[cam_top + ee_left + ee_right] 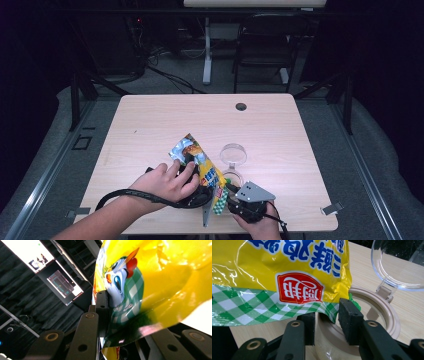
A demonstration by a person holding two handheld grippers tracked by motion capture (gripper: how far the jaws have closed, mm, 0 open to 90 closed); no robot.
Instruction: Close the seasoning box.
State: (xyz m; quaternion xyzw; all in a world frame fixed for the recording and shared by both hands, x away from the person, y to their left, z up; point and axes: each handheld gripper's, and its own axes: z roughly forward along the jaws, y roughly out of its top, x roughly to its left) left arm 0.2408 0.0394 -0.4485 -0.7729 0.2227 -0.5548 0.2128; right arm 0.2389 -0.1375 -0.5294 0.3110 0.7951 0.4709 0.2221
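A yellow snack bag (202, 167) with a green checked bottom slants up over the near middle of the table. My left gripper (204, 187), under the person's hand, is shut on the bag's lower part; in the left gripper view the bag (150, 277) is pinched against the left pad, with the gripper (130, 322) around it. My right gripper (222, 194) sits at the near edge beside the bag's bottom. In the right gripper view the bag's checked corner (329, 311) hangs between the jaws of the gripper (328, 323), and the pads stand apart from it.
A clear jar (231, 176) with a beige rim (377, 305) stands right behind the bag, its round clear lid (233, 154) hinged open (397, 265). The wooden table (165, 120) has a cable hole (241, 106) at the back. A chair (265, 40) stands beyond.
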